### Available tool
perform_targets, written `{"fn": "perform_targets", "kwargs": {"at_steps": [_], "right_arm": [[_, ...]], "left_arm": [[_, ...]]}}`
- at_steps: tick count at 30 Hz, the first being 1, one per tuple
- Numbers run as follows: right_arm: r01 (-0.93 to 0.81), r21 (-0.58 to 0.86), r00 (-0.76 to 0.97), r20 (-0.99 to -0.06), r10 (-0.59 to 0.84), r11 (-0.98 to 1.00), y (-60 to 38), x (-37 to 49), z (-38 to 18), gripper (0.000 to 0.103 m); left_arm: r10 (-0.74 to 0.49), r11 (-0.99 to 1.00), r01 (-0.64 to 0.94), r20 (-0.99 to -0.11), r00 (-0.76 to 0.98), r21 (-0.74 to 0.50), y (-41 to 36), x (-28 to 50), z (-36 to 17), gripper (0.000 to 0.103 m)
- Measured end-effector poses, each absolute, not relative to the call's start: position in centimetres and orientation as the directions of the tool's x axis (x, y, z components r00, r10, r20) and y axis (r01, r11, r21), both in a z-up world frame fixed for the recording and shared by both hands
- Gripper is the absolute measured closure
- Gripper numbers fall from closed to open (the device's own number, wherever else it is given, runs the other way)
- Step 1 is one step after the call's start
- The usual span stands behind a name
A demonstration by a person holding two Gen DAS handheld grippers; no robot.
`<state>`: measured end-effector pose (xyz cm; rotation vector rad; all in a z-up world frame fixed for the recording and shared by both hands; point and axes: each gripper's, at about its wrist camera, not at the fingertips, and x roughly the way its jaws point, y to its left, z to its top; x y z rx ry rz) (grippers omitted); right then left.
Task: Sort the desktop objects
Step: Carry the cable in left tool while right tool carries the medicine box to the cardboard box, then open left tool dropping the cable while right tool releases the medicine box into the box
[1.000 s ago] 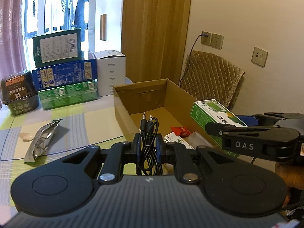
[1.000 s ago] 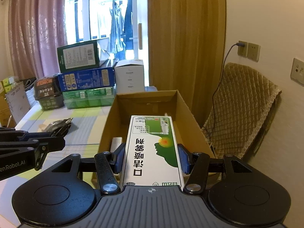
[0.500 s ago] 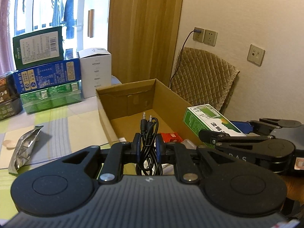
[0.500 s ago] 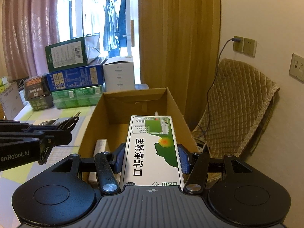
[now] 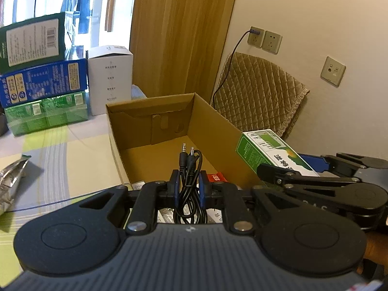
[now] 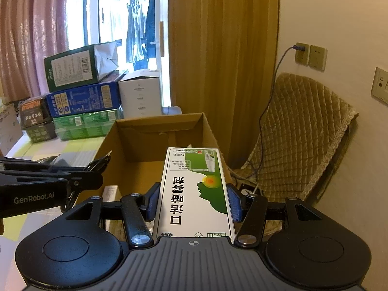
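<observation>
Black left gripper (image 5: 189, 184) and right gripper (image 6: 192, 201): blue-padded fingers, silver screws (left marked "GenRobot.AI")

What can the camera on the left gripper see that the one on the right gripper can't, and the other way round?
Only the left wrist view shows the silver foil pouch on the table and a red packet in the carton.

Only the right wrist view shows the pink curtain and the dark snack tub.

Both show the open cardboard box, the stack of boxes, the quilted chair, the audio cable shut in the left gripper, and the green-and-white medicine box shut in the right gripper.
</observation>
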<state>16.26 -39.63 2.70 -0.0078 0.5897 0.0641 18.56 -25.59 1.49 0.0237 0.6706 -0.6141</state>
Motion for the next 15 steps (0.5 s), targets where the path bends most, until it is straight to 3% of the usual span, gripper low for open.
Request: {"fn": "perform_targets", "kwargs": {"at_steps": [3,15], "right_arm": [[-0.058,0.013,0.826,-0.560,0.056,0.998,-39.9,16.5,2.4,0.050],[-0.071,0.031,0.821,-0.566,0.075,0.997,-39.5,16.6,2.0,0.051]], "left_arm": [[-0.524,0.829,0.526,-0.589,0.615,-0.188,-25.6,19.1,1.2,0.078],[-0.488,0.861,0.475,-0.566,0.665,-0.184,-22.7,18.3,2.2,0.078]]}}
